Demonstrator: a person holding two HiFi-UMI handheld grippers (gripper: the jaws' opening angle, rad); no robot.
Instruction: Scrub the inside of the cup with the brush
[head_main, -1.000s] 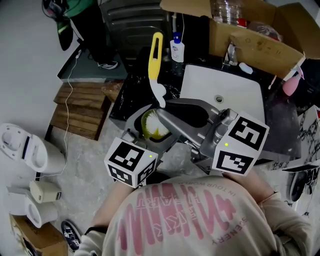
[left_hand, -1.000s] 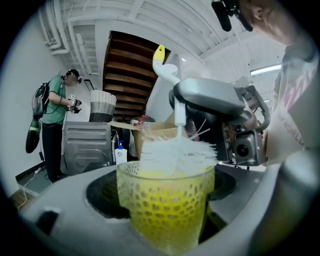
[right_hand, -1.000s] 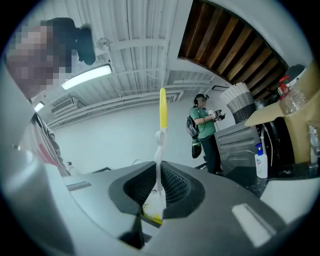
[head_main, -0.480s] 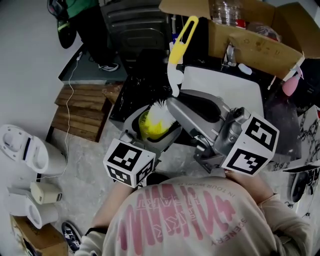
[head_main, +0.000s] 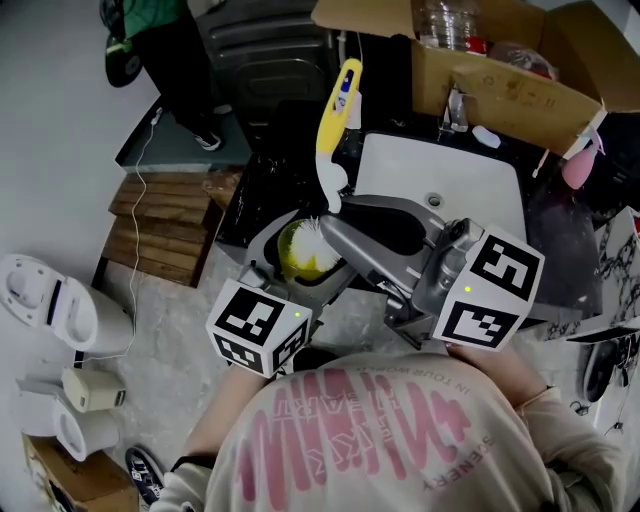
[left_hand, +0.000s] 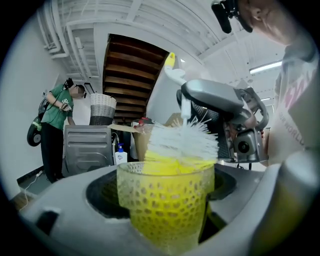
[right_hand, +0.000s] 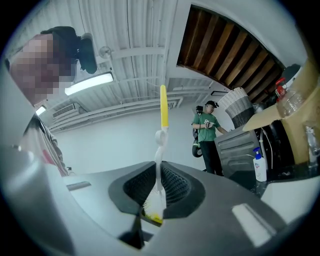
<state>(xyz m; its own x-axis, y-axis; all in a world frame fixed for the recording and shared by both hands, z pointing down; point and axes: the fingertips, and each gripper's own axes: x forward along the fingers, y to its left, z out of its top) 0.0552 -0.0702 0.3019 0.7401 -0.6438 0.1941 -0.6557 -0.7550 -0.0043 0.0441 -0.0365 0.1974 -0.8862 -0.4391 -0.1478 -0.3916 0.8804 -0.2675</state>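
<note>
Lower than before, the brush head sits inside the cup clamped by the left gripper, its handle rising along the cup's axis, the right gripper pinching its neck.

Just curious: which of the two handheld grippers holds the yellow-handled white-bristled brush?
The right gripper, jaws shut on the white stem of the yellow-handled brush; the left gripper clamps the clear dimpled cup instead.
</note>
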